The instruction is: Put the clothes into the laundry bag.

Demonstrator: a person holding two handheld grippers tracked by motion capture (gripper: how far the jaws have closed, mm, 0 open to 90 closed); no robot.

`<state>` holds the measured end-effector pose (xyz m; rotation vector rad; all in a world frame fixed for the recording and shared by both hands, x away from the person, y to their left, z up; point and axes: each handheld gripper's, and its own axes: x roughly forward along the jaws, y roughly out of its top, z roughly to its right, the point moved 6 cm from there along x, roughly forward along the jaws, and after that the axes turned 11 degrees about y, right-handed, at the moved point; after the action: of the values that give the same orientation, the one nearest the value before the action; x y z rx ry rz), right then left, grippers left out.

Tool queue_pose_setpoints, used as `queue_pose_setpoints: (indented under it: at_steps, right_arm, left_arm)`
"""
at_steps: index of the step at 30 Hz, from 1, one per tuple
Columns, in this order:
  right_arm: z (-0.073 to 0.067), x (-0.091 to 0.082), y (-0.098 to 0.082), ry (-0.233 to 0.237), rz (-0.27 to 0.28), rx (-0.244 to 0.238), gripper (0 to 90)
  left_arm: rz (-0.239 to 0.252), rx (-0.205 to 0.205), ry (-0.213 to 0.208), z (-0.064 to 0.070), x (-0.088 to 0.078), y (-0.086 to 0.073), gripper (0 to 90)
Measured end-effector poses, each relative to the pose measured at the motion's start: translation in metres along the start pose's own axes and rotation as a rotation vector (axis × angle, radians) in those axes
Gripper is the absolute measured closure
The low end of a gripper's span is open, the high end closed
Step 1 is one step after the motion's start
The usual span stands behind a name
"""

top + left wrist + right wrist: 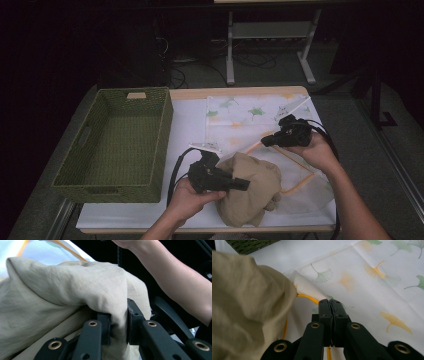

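Observation:
A crumpled tan cloth [257, 187] lies at the table's front middle, partly on a white leaf-printed cloth with orange trim [240, 116]. My left gripper [245, 185] points right into the bundle. In the left gripper view its jaws [118, 325] pinch a fold of the tan cloth [62, 290]. My right gripper [263, 142] reaches in from the right, above the bundle. In the right gripper view its jaws [329, 302] are shut on the orange-trimmed edge of the printed cloth [367, 285], lifting it beside the tan cloth [242, 302].
A green woven basket [105, 192] stands on the left part of the table, its corner in the right gripper view [249, 245]. The person's right forearm [175, 277] crosses behind the bundle. Table legs and cables are on the floor beyond.

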<state>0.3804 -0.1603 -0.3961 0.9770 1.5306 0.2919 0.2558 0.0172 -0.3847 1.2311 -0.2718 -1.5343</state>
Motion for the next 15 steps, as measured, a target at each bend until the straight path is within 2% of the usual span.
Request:
queue_pose_setpoints:
  at_steps: [4,5,6,7,8,12,15]
  right_arm:
    - [0.001,0.0,-0.001,-0.003,-0.004,0.001,87.8]
    - [0.0,-0.001,-0.001,-0.002,-0.004,0.001,87.8]
    - [0.0,-0.001,-0.001,-0.003,-0.002,-0.002,87.8]
    - [0.0,-0.001,-0.001,-0.003,-0.002,-0.001,87.8]
    - [0.0,-0.002,-0.001,-0.004,-0.001,-0.001,87.8]
    - [-0.003,-0.003,0.0,-0.001,0.006,-0.006,87.8]
    - [-0.006,-0.003,0.001,0.005,0.009,-0.014,87.8]
  left_arm:
    - [-0.003,0.002,-0.051,0.012,0.01,0.002,77.2]
    - [0.001,0.014,-0.063,0.016,0.012,0.003,77.1]
    - [-0.008,0.029,-0.066,0.019,0.015,0.003,77.2]
    - [-0.018,0.041,-0.052,0.019,0.018,0.004,77.2]
    - [-0.022,0.045,-0.031,0.017,0.021,0.005,77.2]
    - [-0.023,0.011,0.006,0.002,0.033,0.008,77.1]
    - [0.002,-0.043,0.025,-0.013,0.043,0.012,77.1]
